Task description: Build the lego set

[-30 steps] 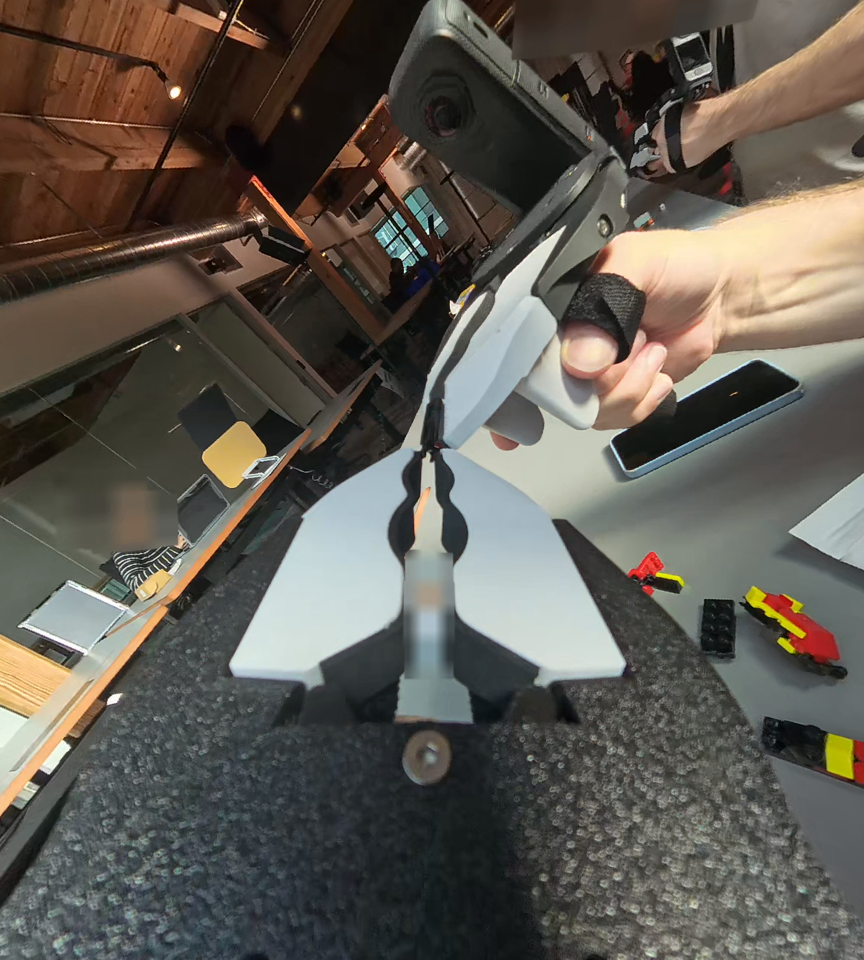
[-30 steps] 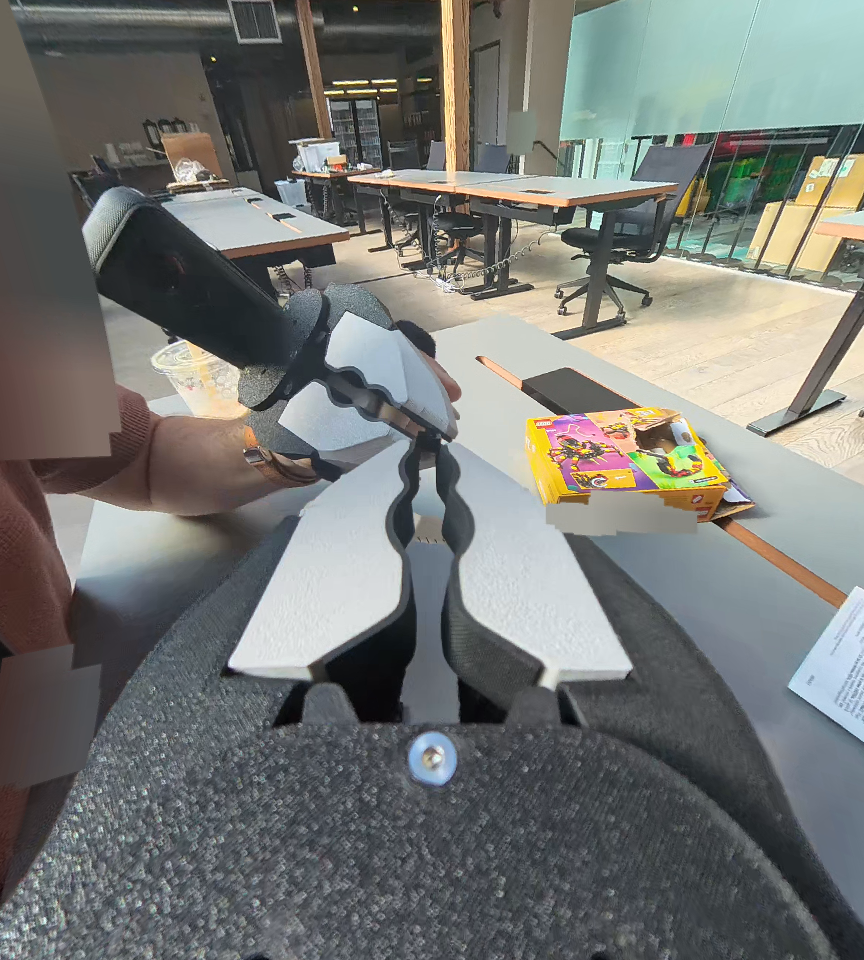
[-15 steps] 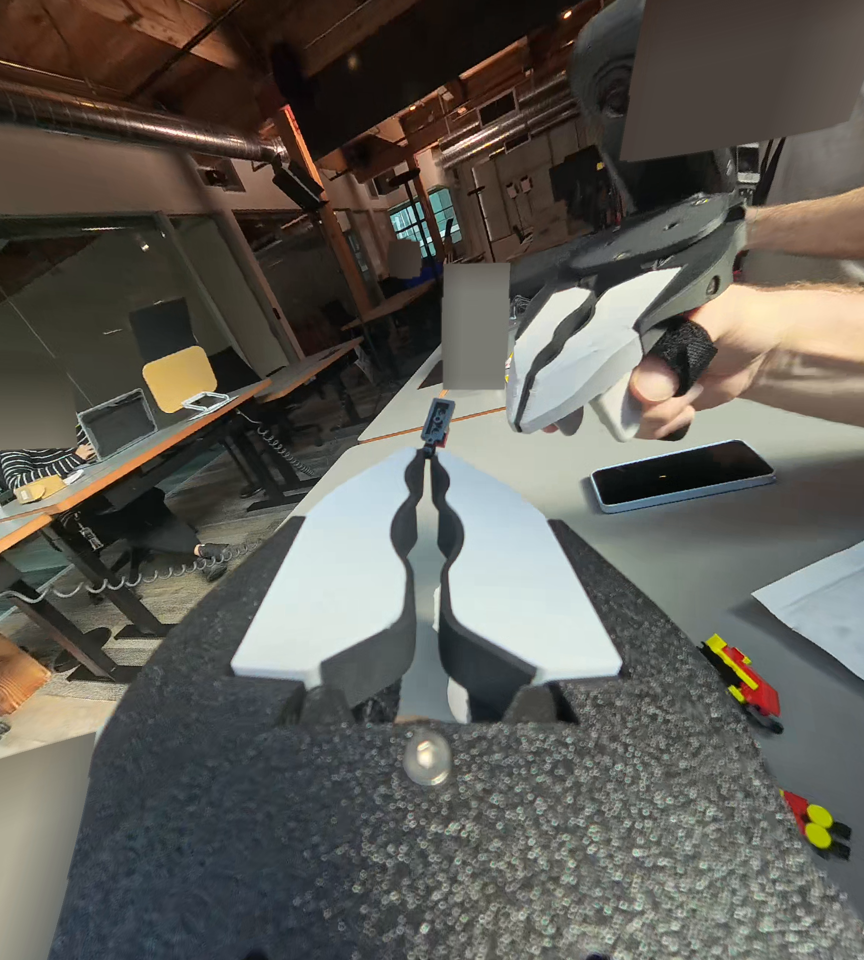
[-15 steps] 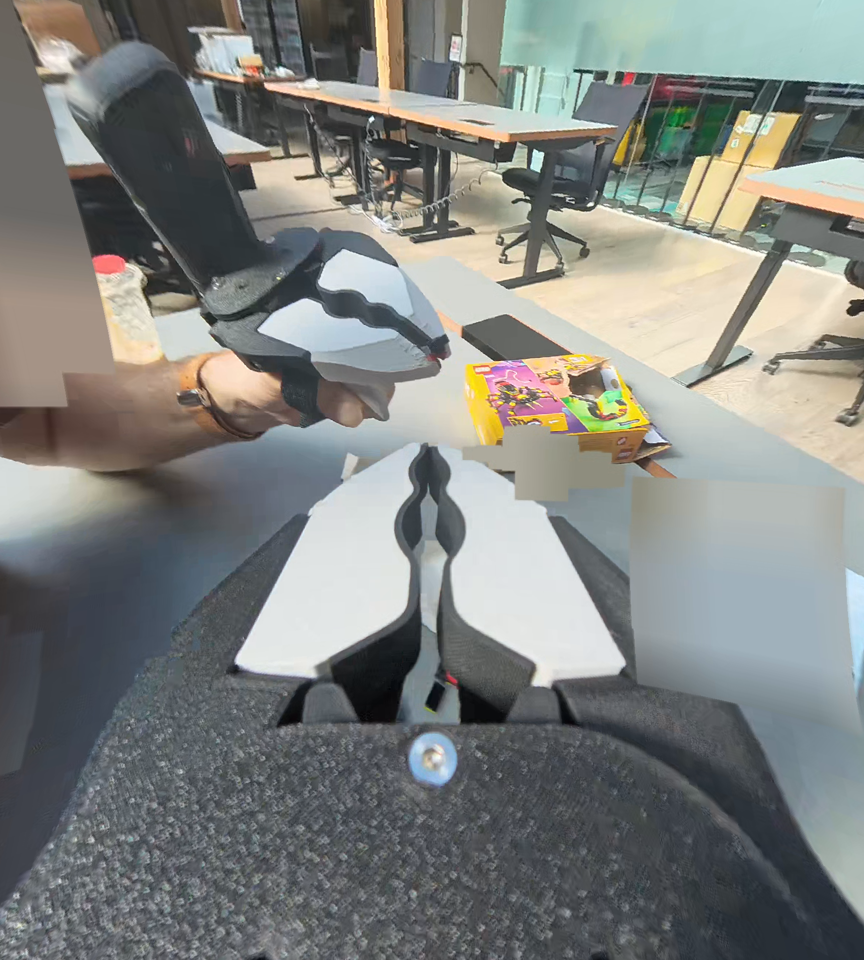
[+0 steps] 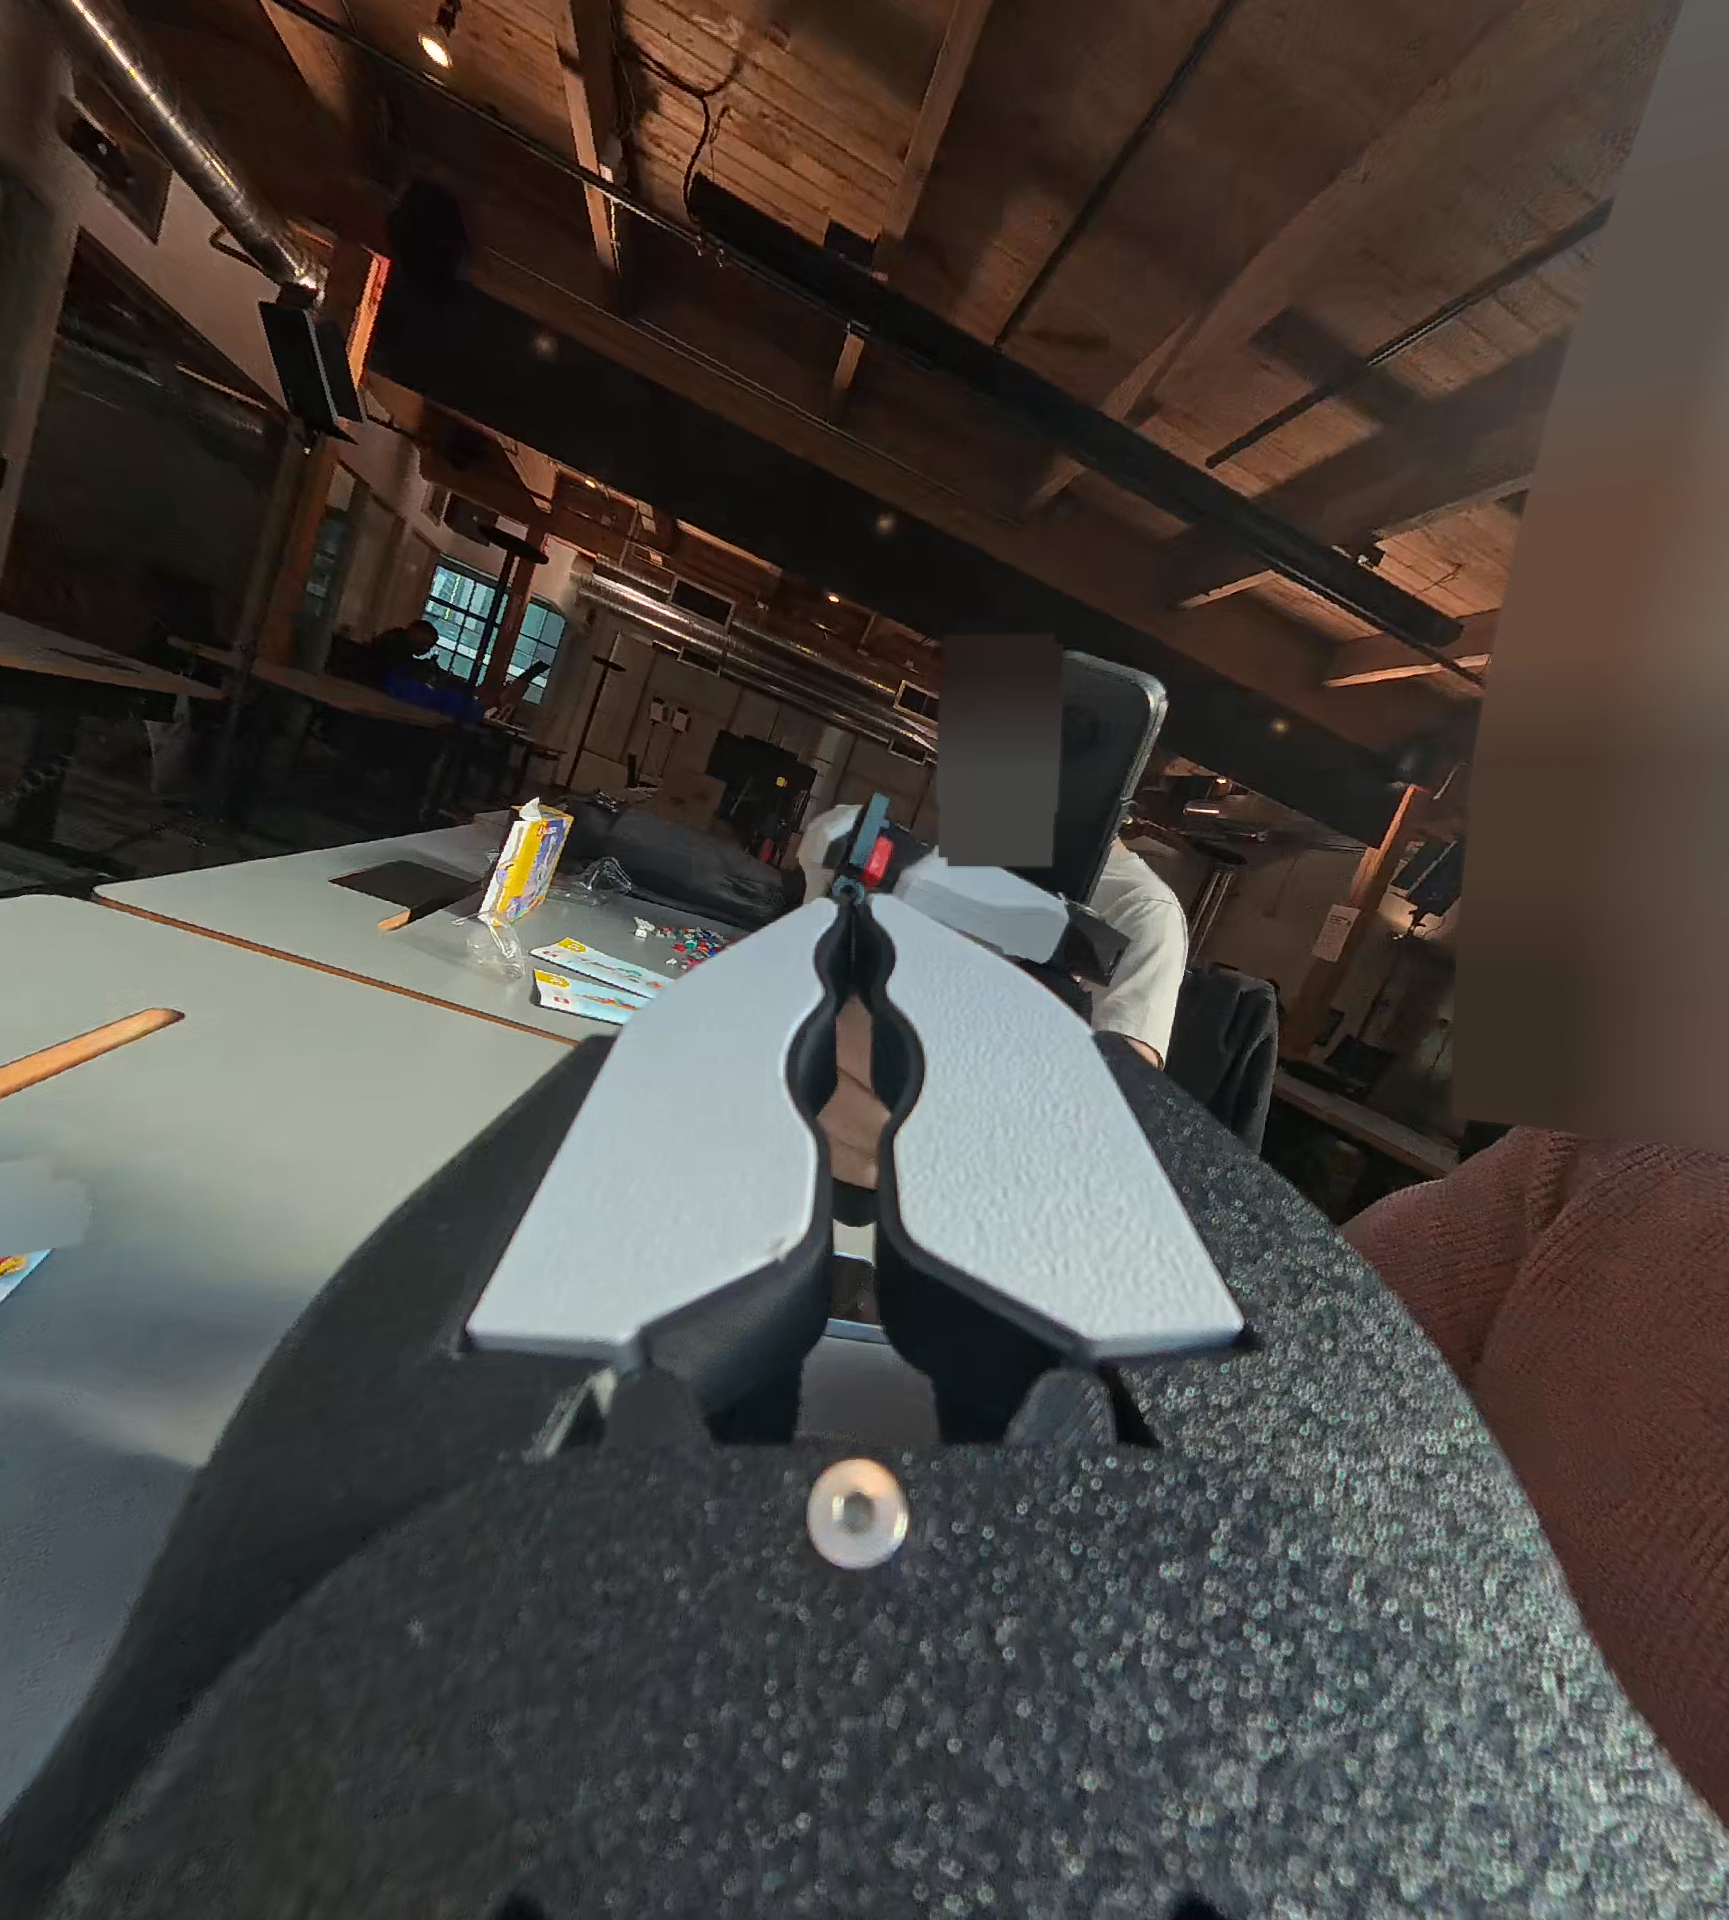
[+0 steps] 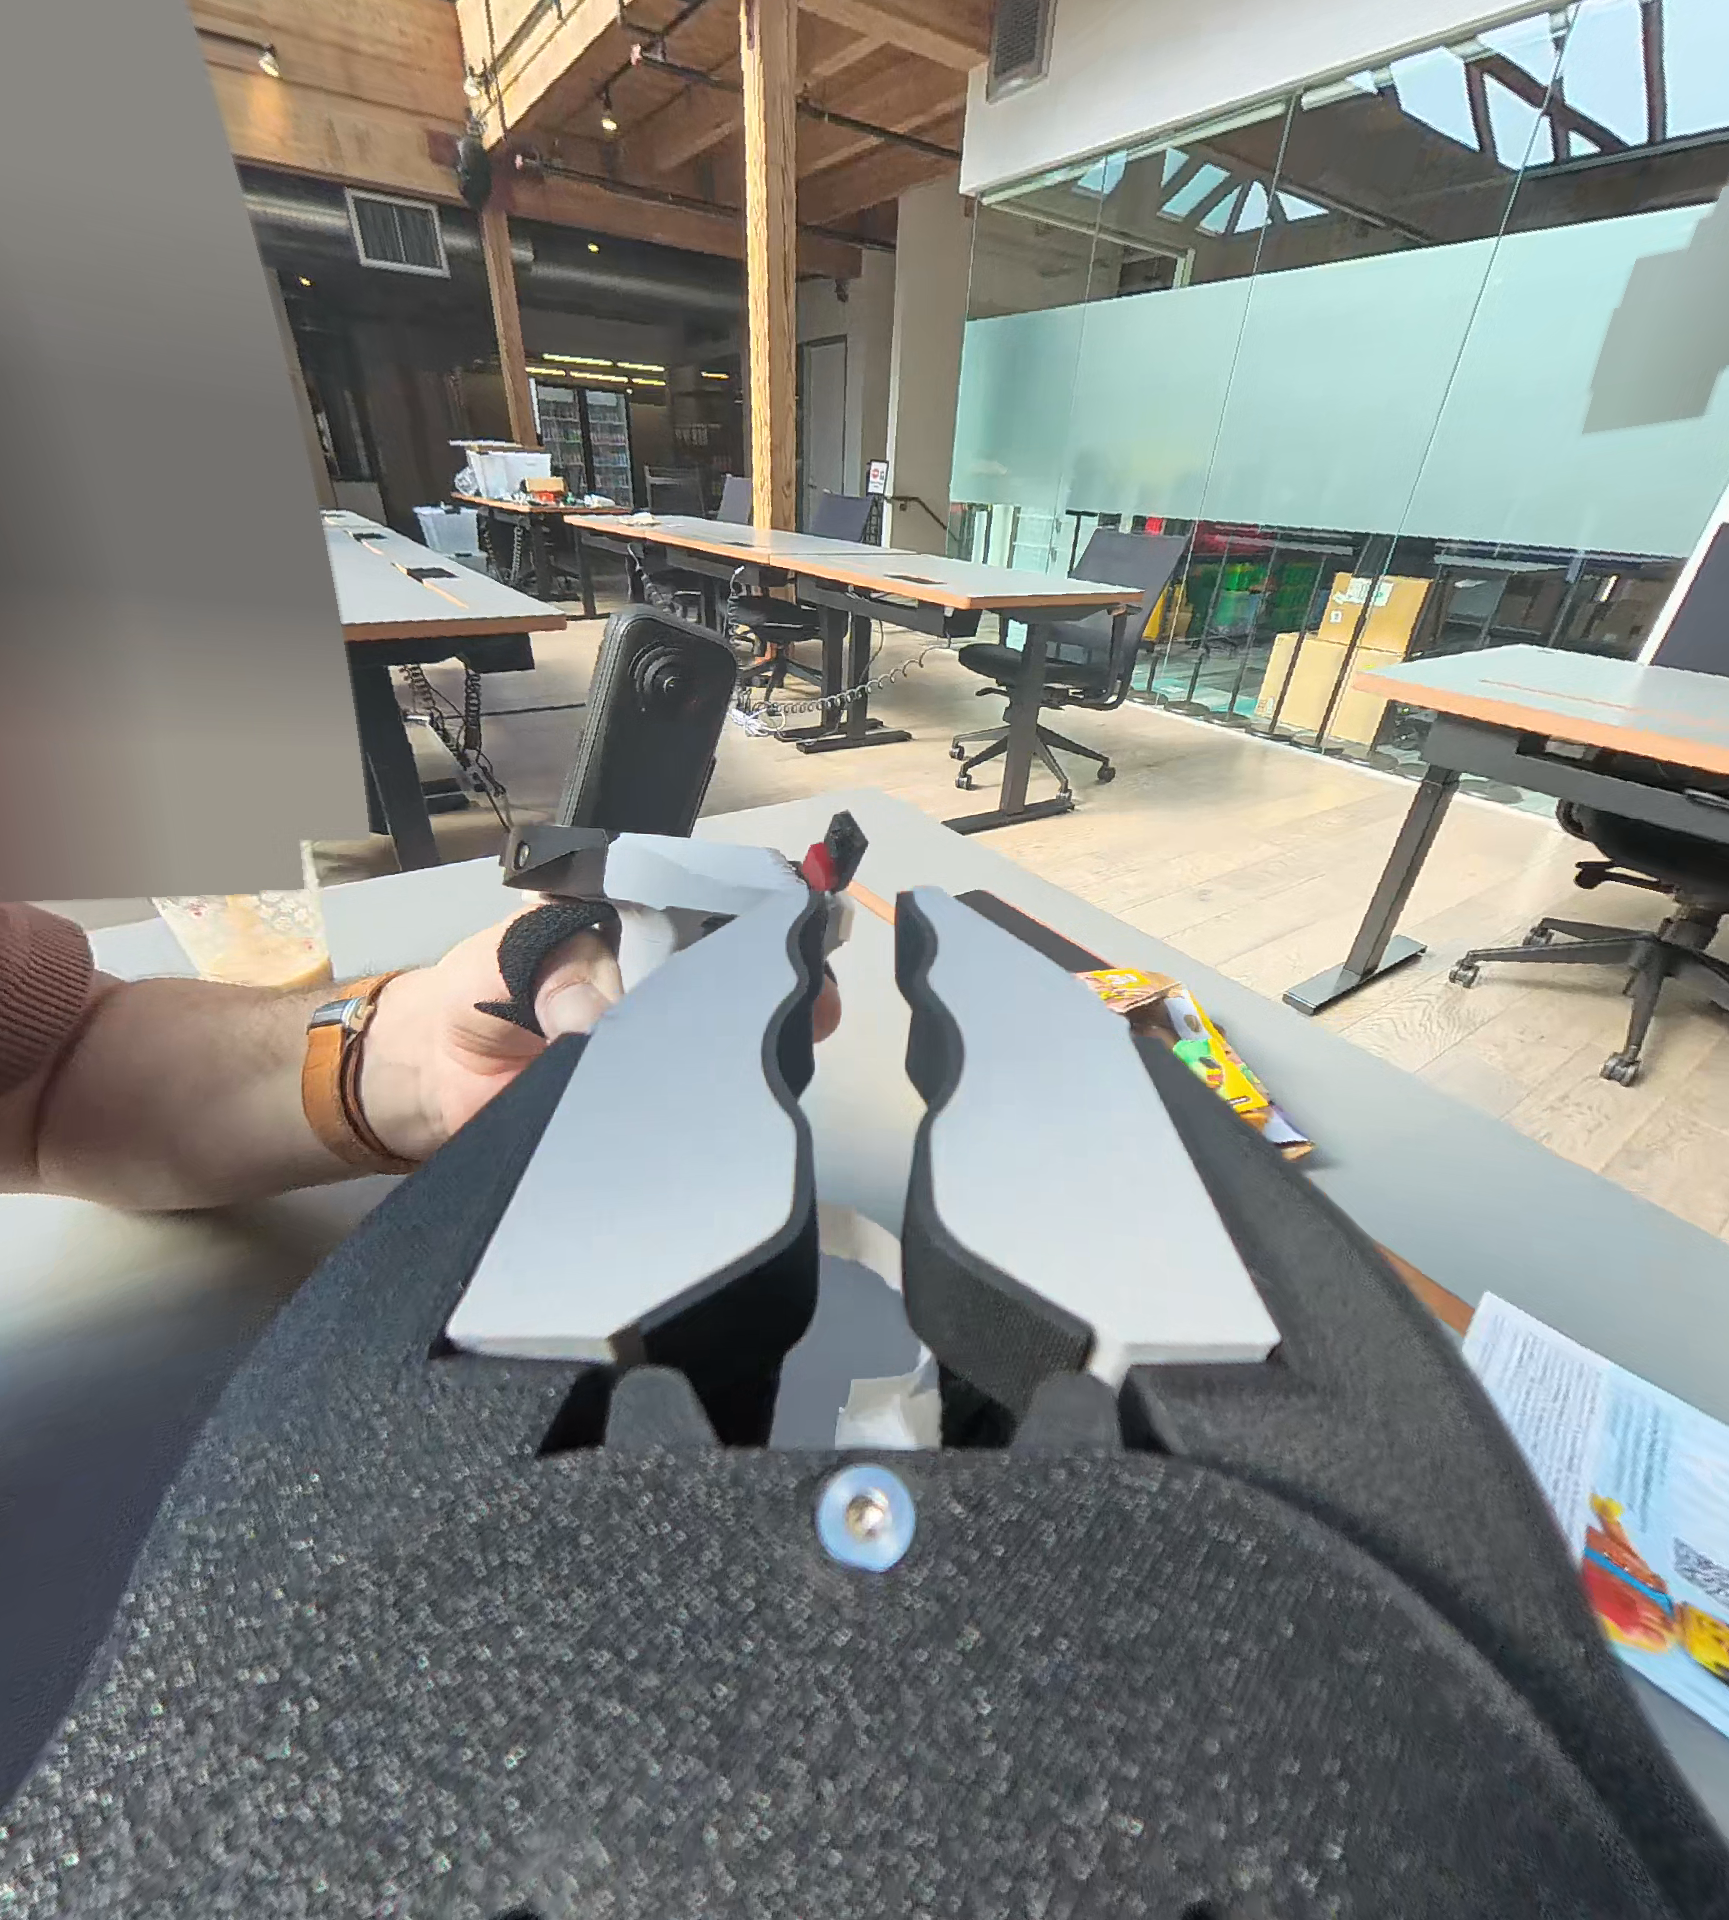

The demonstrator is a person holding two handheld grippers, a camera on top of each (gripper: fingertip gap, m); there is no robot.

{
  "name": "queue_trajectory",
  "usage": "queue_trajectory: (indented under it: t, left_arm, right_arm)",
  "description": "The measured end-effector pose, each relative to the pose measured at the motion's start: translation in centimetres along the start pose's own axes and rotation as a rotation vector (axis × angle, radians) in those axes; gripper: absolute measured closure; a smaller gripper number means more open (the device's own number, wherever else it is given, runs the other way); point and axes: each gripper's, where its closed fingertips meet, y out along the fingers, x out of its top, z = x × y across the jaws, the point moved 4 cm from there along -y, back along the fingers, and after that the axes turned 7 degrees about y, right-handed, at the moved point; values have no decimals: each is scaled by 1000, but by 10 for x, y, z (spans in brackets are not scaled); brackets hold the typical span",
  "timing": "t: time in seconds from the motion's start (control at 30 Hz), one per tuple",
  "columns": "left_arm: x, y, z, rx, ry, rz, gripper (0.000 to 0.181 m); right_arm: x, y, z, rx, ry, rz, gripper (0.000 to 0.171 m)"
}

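Currently the left hand-held gripper [image 5: 847,902] is clenched, fingertips pinching a small black-and-red lego piece [image 5: 875,844] that sticks up just past the tips at frame centre in the left wrist view. In the right wrist view the same lego piece [image 6: 832,850] shows at upper centre, held by the left hand-held gripper [image 6: 806,881], which comes in from the left of the frame with its camera body upright above it. The person's left hand [image 6: 486,1023] wraps the handle, a black strap over one finger and a tan wristband at the wrist. Right hand-held gripper [image 6: 860,906] is released: a clear gap between its fingers, nothing in them, and its left fingertip sits just beside the lego piece; touching or not, cannot tell. Grey table [image 6: 1442,1226] lies below both. Yellow lego box [image 6: 1203,1049] lies on the table at centre right of the right wrist view, partly hidden behind the right finger. Printed instruction sheet [image 6: 1649,1527] lies flat at lower right. Plastic cup [image 6: 252,935] stands at the left, behind the forearm. In the left wrist view a second box [image 5: 527,868] stands on a farther table at centre left, loose pieces near it.
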Motion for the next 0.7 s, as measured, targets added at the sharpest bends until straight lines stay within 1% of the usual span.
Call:
queue_trajectory:
  t: [0.03, 0.1, 0.17, 0.23, 0.3, 0.33, 0.4, 0.5, 0.57, 0.63, 0.7]
  left_arm:
    - [3, 0, -2, 5, 14, -5, 181]
    - [9, -1, -6, 4, 21, -18, 181]
    - [15, -1, -9, -1, -17, -52, 181]
    - [18, -2, -9, 40, -1, -76, 181]
    - [23, -5, -9, 124, 140, -87, 181]
    - [26, -7, -11, 161, 228, -101, 181]
    - [33, -8, -20, 199, 381, -105, 181]
    - [38, -7, -33, 261, 604, -95, 181]
    - [40, -7, -39, 293, 715, -93, 181]
    - [40, -6, -42, 314, 786, -81, 181]
    - [41, -6, -43, 332, 832, -72, 181]
  right_arm:
    - [5, 0, -1, -26, -54, -7, 159]
    - [16, -2, 4, -42, -225, -34, 160]
    - [26, -2, 12, -47, -388, -30, 162]
    - [31, 3, 19, -41, -448, 11, 166]
    - [34, 8, 27, -6, -388, 17, 168]
    - [37, 11, 27, -23, -343, 2, 169]
    - [38, 14, 25, -46, -252, 8, 164]
    - [42, 16, 33, 52, -40, -77, 159]
    - [42, 19, 35, 94, 61, -110, 157]
    - [38, 23, 36, 98, 87, -112, 157]
    - [36, 26, 40, 136, 125, -124, 158]
